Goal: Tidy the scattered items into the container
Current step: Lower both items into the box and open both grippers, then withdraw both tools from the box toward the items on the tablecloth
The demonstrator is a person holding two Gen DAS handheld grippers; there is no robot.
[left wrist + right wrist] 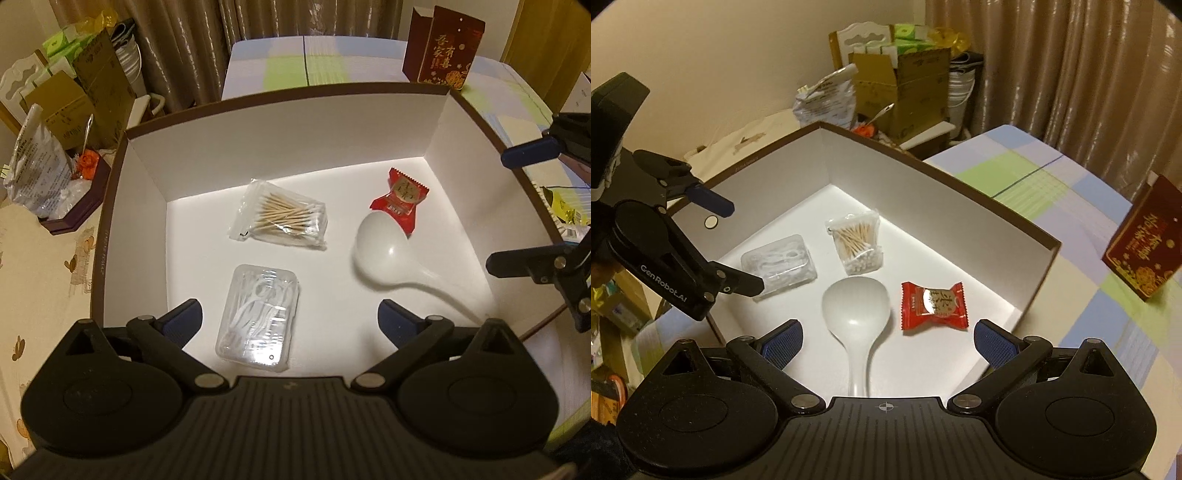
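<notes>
Hovering over the open white cardboard box with a brown rim (439,122), both tools are hanging empty, so the step in hand looks like the release just after a drop-off. Going left to right in the left wrist view: the left gripper (290,321) is pointing steeply down with its jaws spread wide, nothing between the pads, above the clear plastic case of white floss picks (258,317) near the box's front wall. Behind that case the clear bag of wooden cotton swabs (282,221) is lying mid-floor. Next, the white plastic rice spoon (384,254) is resting with its bowl against the red wrapped candy (400,201) toward the right wall. The right gripper (888,345) is tilting down over the spoon's handle, jaws likewise spread and empty. Judging by this, the next move calls for checking the counter beyond the rim for leftovers.
</notes>
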